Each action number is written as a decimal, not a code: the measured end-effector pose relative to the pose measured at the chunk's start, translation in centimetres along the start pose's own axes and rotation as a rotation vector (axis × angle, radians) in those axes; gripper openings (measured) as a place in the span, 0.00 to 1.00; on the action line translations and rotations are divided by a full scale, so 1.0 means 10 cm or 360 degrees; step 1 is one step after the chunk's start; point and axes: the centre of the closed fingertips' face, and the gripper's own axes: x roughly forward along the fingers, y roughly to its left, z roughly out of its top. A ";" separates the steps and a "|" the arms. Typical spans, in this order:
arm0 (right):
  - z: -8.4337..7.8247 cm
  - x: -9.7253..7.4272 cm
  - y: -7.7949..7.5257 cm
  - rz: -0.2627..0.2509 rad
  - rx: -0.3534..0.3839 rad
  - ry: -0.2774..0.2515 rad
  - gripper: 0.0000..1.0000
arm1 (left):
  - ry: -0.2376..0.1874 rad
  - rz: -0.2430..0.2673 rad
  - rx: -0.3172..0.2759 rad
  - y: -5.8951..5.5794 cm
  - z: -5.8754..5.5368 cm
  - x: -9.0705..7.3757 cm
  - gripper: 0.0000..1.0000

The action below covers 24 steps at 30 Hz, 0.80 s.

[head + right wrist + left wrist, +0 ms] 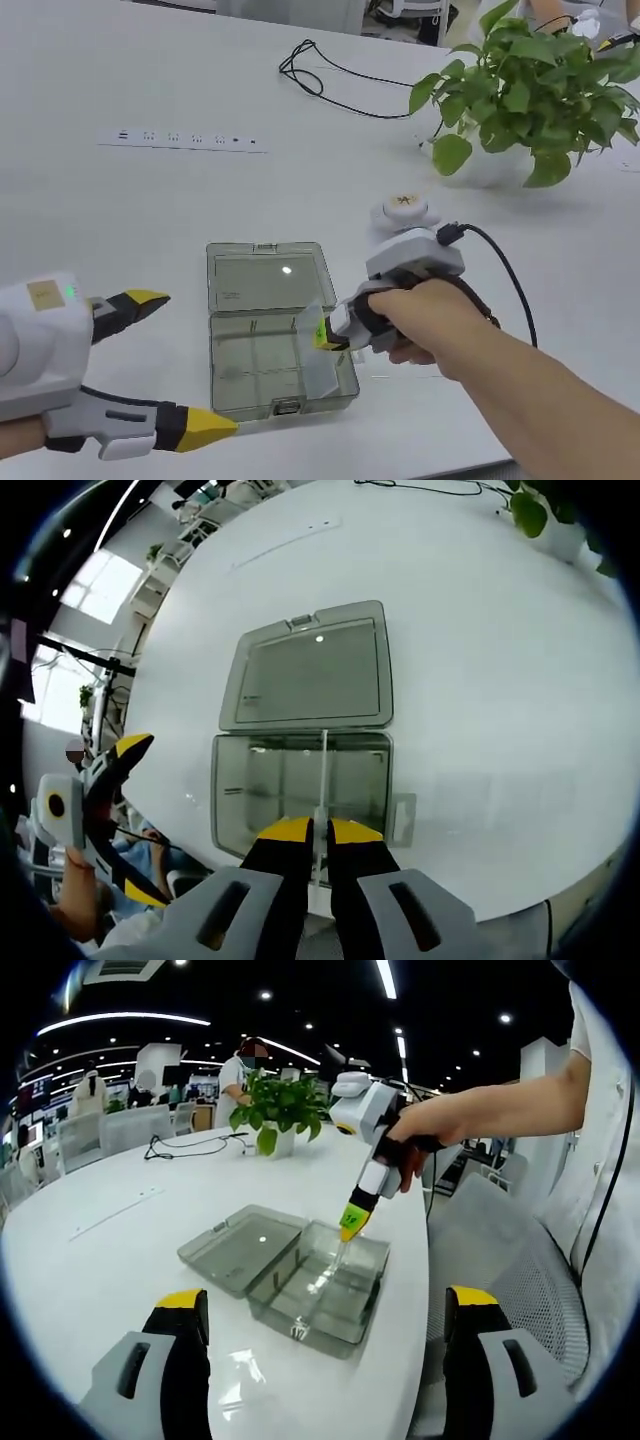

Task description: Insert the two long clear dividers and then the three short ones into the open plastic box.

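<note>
The open clear plastic box lies near the table's front edge, with its lid folded flat behind it. My right gripper hovers over the box's right part, shut on a long clear divider that hangs edge-down into the box. In the right gripper view the divider runs as a thin line across the box from the shut right gripper. My left gripper is held open and empty, left of the box. In the left gripper view the divider slants into the box.
A potted plant stands at the back right, a black cable and a white power strip lie further back. A small white round object sits behind my right hand. Faint clear pieces lie right of the box.
</note>
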 end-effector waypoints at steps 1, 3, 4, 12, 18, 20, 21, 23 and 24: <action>0.00 0.00 0.00 -0.0001 -0.0001 0.0000 0.06 | 0.0000 0.0000 -0.0003 0.00 0.00 0.00 1.00; 0.01 -0.01 0.00 0.0001 0.0005 0.0000 0.06 | 0.0002 0.0002 0.0000 0.00 -0.01 -0.01 1.00; 0.01 -0.01 0.00 0.0001 0.0004 -0.0001 0.06 | 0.0000 0.0001 -0.0003 0.00 0.00 -0.01 1.00; 0.00 0.01 0.00 -0.0012 -0.0009 0.0016 0.06 | 0.0006 -0.0002 -0.0013 0.00 -0.02 0.01 1.00; 0.03 -0.01 0.00 -0.0009 0.0002 0.0013 0.06 | 0.0001 -0.0005 -0.0018 0.00 -0.01 0.01 1.00; 0.03 0.00 0.00 -0.0006 0.0004 0.0014 0.06 | -0.0005 -0.0005 -0.0022 0.00 -0.01 0.01 1.00; 0.02 0.00 0.01 -0.0002 0.0007 0.0015 0.06 | -0.0007 -0.0004 -0.0022 0.00 -0.01 0.01 1.00; 0.02 0.00 0.02 -0.0001 0.0008 0.0014 0.06 | -0.0004 -0.0001 -0.0023 0.01 -0.01 0.01 1.00; 0.02 0.01 0.01 -0.0001 0.0006 0.0014 0.06 | -0.0008 -0.0002 -0.0024 0.01 -0.01 0.01 1.00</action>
